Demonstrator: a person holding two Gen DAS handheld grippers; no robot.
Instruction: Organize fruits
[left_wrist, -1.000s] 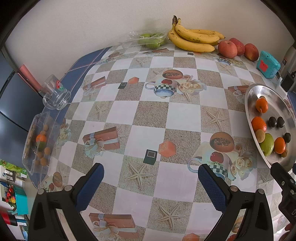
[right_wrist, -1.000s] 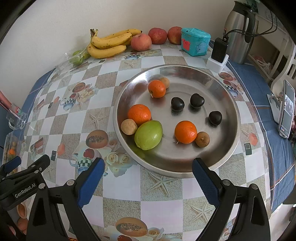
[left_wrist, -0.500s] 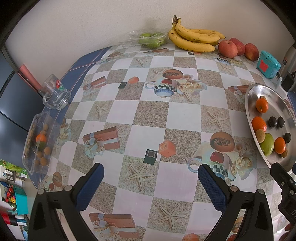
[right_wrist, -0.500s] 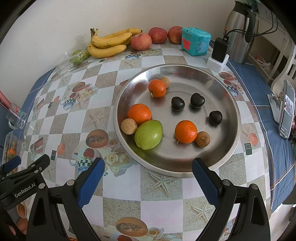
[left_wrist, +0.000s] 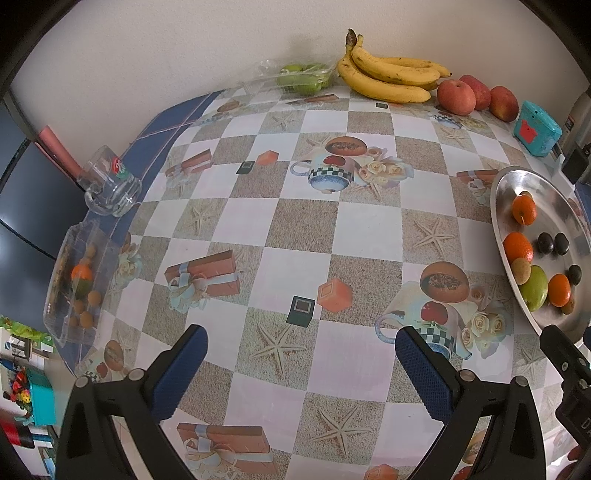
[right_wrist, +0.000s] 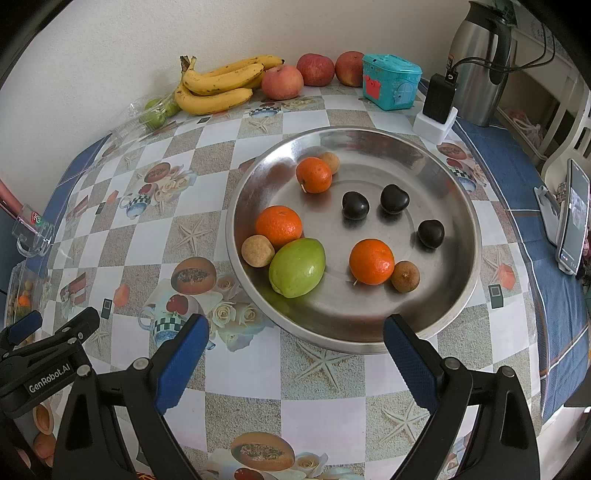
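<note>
Both the left gripper (left_wrist: 300, 363) and right gripper (right_wrist: 293, 350) gape wide, empty, near a shiny steel tray (right_wrist: 458, 192) holding oranges, dark plums and a green mango (right_wrist: 297, 267).

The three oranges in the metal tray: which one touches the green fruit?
The orange at the tray's left side, resting against the green fruit and a small brown fruit. The other two oranges lie apart from it.
</note>
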